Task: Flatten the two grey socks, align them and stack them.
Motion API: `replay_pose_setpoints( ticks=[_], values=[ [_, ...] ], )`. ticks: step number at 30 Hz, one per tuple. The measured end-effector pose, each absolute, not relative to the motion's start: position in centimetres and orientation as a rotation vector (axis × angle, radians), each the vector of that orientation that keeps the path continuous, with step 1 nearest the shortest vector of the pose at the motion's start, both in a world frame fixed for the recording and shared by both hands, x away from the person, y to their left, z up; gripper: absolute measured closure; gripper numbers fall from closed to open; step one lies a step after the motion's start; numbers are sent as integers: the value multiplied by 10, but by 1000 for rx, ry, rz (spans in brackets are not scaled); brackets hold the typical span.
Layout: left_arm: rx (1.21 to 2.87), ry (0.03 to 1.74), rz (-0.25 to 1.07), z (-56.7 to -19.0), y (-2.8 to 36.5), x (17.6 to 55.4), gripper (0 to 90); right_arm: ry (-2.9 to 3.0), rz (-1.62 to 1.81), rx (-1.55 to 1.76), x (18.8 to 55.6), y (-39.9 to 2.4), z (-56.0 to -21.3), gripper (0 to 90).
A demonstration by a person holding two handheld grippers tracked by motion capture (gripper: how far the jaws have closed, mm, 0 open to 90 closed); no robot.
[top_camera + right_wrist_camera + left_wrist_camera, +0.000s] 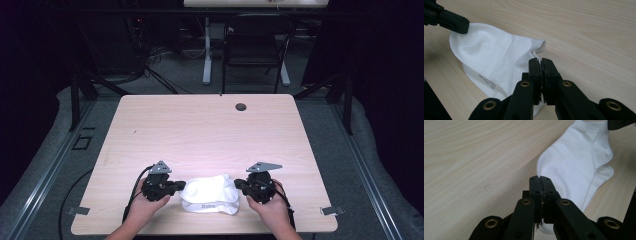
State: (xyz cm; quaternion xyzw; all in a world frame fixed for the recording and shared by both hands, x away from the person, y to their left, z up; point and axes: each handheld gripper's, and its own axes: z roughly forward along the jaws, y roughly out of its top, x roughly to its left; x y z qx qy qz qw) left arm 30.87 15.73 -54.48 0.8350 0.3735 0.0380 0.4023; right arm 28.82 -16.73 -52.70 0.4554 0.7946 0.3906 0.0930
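White sock [210, 194] lies lengthwise across the table, left gripper [176, 186] and right gripper [240, 185] each clamped on an end.

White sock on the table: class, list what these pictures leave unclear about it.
- Printed line on the white sock: too small to read in the right gripper view.
- Sock's near end: covered by the left hand-held gripper in the left gripper view.
- Whether the right hand-held gripper pinches fabric: its shut jaws cover the spot.

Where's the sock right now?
In the high view the sock lies on the table near its front edge, between the left tongs and right tongs.
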Motion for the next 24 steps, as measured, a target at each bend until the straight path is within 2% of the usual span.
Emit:
replay_pose_setpoints(
  ticks=[24],
  values=[
    [2149, 926, 81, -557, 149, 296, 892, 2367, 1164, 1380, 267, -176, -538, 872]
  ],
)
